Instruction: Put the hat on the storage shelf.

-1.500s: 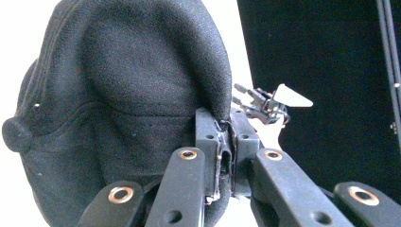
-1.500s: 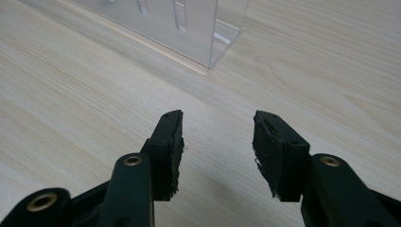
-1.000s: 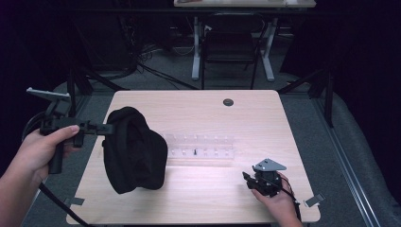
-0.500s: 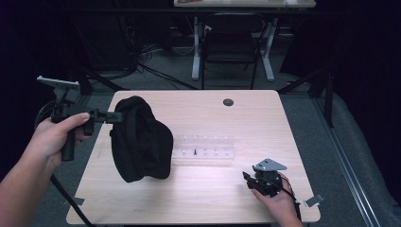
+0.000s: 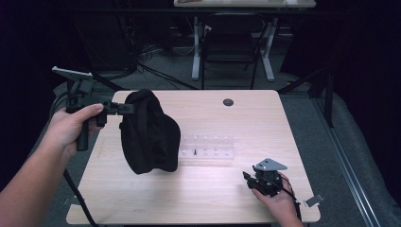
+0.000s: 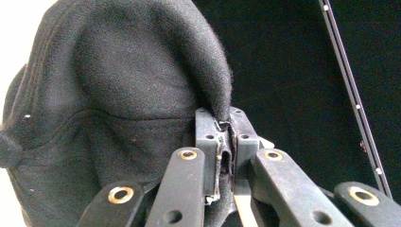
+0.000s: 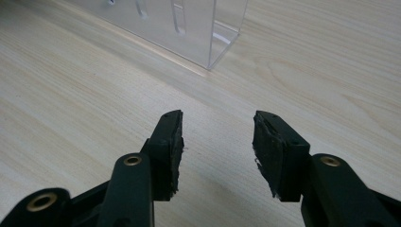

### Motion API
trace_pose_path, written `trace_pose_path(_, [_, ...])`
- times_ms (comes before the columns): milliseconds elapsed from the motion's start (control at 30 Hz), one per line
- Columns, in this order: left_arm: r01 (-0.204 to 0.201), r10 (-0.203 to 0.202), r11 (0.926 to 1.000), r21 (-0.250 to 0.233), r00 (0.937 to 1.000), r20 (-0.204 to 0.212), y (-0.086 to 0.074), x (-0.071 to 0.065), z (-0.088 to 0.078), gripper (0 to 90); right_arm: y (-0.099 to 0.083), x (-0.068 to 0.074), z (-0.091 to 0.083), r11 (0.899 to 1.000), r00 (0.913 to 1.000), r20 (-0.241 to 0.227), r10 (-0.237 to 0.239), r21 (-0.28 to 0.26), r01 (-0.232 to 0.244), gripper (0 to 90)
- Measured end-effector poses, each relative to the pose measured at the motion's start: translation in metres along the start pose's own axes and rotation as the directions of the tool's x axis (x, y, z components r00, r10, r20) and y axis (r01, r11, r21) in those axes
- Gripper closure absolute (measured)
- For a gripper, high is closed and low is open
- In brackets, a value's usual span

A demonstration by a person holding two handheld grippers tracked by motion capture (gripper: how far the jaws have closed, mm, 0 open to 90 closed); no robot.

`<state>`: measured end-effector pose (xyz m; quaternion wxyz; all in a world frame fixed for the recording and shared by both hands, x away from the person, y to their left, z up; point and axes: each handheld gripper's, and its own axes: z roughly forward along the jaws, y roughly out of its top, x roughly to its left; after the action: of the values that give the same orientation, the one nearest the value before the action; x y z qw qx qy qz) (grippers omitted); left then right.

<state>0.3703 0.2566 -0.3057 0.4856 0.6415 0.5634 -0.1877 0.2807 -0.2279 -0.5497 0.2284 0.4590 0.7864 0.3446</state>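
Observation:
A black fleece cap [image 5: 149, 134] hangs above the left half of the wooden table [image 5: 208, 198], its lower part at or near the table top. My left gripper [image 5: 128, 108] is shut on the cap's upper edge and points right. In the left gripper view the jaws [image 6: 222, 127] pinch a fold of the black cap [image 6: 118, 94], which bulges to the left. My right gripper [image 5: 247, 177] rests low over the table near the front right, held by a hand. Its jaws stand open [image 7: 217, 142] over bare wood with nothing between them.
A clear plastic rack [image 5: 208, 147] lies across the table's middle, right of the cap; its corner [image 7: 208, 33] shows just beyond the right gripper. A dark round grommet [image 5: 228, 102] sits near the far edge. A chair and desk legs stand beyond the table.
My left hand has carried the cap to the right and slightly up, further over the table. The right gripper has stayed where it was.

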Motion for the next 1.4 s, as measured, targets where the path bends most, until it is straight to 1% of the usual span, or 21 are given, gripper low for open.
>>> trace_pose_path(133, [-0.003, 0.003, 1.0, 0.003, 1.0, -0.006, 0.004, -0.004, 0.007, 85.6, 0.0, 0.0, 0.0, 1.0, 1.0, 0.0, 0.002, -0.001, -0.002, 53.0])
trace_pose_path(300, [-0.006, 0.006, 1.0, 0.0, 1.0, -0.003, 0.01, -0.009, 0.015, 85.6, 0.0, 0.0, 0.0, 1.0, 1.0, -0.003, 0.007, -0.006, -0.007, 53.0])
trace_pose_path(467, [-0.01, 0.01, 0.9999, -0.002, 0.9999, -0.012, 0.016, -0.012, 0.023, 85.6, 0.0, -0.001, 0.0, 1.0, 1.0, -0.004, 0.006, -0.002, -0.006, 53.0])
trace_pose_path(667, [-0.004, 0.004, 1.0, -0.006, 0.9998, -0.019, 0.022, -0.017, 0.033, 85.6, 0.0, -0.002, -0.001, 1.0, 0.9999, -0.008, 0.01, -0.006, -0.01, 53.0])
trace_pose_path(867, [-0.002, 0.001, 0.9999, -0.011, 0.9998, -0.019, 0.027, -0.016, 0.042, 85.6, 0.0, -0.002, -0.001, 1.0, 0.9998, -0.013, 0.016, -0.009, -0.016, 53.0])
trace_pose_path(933, [0.006, -0.006, 0.9999, -0.011, 0.9998, -0.02, 0.029, -0.016, 0.045, 85.6, 0.0, -0.003, -0.002, 1.0, 0.9999, -0.01, 0.012, -0.007, -0.012, 53.0])
trace_pose_path(1100, [0.012, -0.012, 0.9998, -0.015, 0.9996, -0.024, 0.032, -0.016, 0.05, 85.6, 0.0, -0.003, -0.002, 1.0, 0.9997, -0.014, 0.019, -0.014, -0.019, 53.0])
trace_pose_path(1200, [0.009, -0.009, 0.9999, -0.015, 0.9991, -0.041, 0.033, -0.017, 0.055, 85.6, 0.0, -0.003, -0.002, 1.0, 0.9997, -0.014, 0.018, -0.012, -0.018, 53.0])
trace_pose_path(1267, [0.008, -0.008, 0.9999, -0.013, 0.9989, -0.047, 0.033, -0.017, 0.057, 85.6, 0.0, -0.003, -0.002, 1.0, 0.9999, -0.012, 0.012, -0.007, -0.012, 53.0])
trace_pose_path(1400, [0.005, -0.005, 1.0, -0.008, 0.9982, -0.059, 0.034, -0.019, 0.062, 85.6, 0.0, -0.004, -0.003, 1.0, 0.9998, -0.015, 0.015, -0.008, -0.015, 53.0])
